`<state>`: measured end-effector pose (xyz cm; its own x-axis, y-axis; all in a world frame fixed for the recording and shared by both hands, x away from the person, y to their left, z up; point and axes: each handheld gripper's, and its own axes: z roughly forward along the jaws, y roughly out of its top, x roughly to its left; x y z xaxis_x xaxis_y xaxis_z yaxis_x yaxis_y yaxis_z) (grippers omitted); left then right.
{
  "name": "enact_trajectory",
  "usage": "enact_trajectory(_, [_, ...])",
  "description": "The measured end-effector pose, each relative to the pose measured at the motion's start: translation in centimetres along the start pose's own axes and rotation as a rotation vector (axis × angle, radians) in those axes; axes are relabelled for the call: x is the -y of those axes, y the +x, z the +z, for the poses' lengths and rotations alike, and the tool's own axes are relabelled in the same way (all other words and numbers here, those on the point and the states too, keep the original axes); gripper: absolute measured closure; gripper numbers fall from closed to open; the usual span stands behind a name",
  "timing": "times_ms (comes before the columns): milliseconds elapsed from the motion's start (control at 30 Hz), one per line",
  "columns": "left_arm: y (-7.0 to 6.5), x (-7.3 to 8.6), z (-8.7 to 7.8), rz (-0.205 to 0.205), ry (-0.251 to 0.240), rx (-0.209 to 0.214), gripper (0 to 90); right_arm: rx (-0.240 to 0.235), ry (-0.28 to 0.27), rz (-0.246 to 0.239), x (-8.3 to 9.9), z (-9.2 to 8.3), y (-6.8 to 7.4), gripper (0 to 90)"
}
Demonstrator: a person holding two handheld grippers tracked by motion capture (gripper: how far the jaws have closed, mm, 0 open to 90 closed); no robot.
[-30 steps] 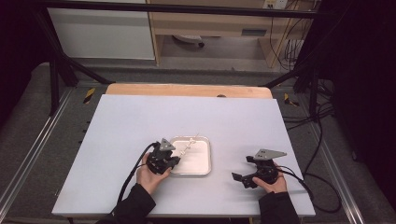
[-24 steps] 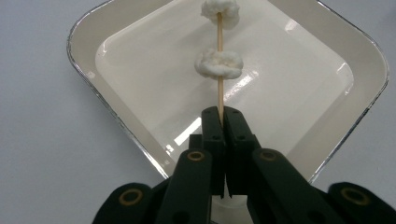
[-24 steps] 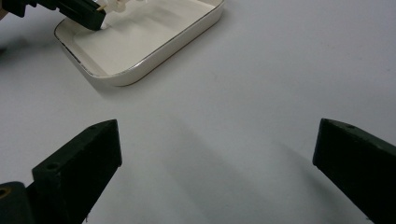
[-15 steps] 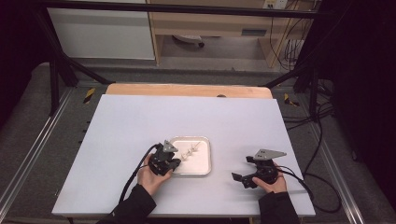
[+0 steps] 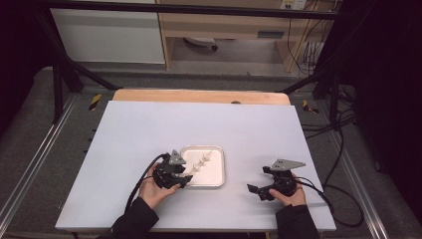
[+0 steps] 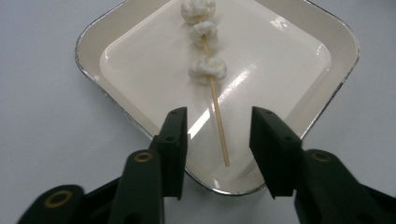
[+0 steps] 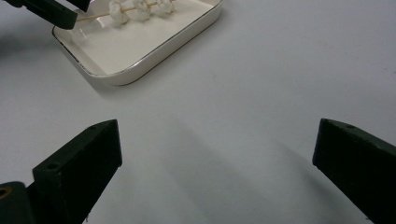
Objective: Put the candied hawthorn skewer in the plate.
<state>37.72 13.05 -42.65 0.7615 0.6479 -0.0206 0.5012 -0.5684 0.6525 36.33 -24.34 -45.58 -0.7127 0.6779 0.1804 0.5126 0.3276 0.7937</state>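
The left gripper has just opened its jaws. The stick lies in the tray, between the jaws but not squeezed. Best to pull straight back and not bump it. The right gripper waits wide open, holding nothing. No words can be read.

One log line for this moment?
left gripper: just opened, wooden skewer of white lumps lying free in white square tray | right gripper: open, empty
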Motion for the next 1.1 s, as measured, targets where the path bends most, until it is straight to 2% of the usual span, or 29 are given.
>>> enact_trajectory(233, [0.6,1.0,-1.1,0.007,0.021,-0.002,29.8,0.001,0.001,-0.003,0.0,0.0,0.0,1.8])
enact_trajectory(467, [1.4,3.6,-2.1,-0.005,0.006,0.024,18.3,0.003,0.003,-0.001,0.0,0.0,0.0,1.7])
enact_trajectory(867, [3.0,7.6,-3.7,-0.052,-0.036,0.013,9.6,0.001,0.019,-0.006,0.2,0.2,0.1,1.4])
enact_trajectory(1100, [3.4,8.4,-4.5,-0.057,-0.070,0.007,9.3,-0.002,0.028,-0.011,0.2,0.2,0.1,1.5])
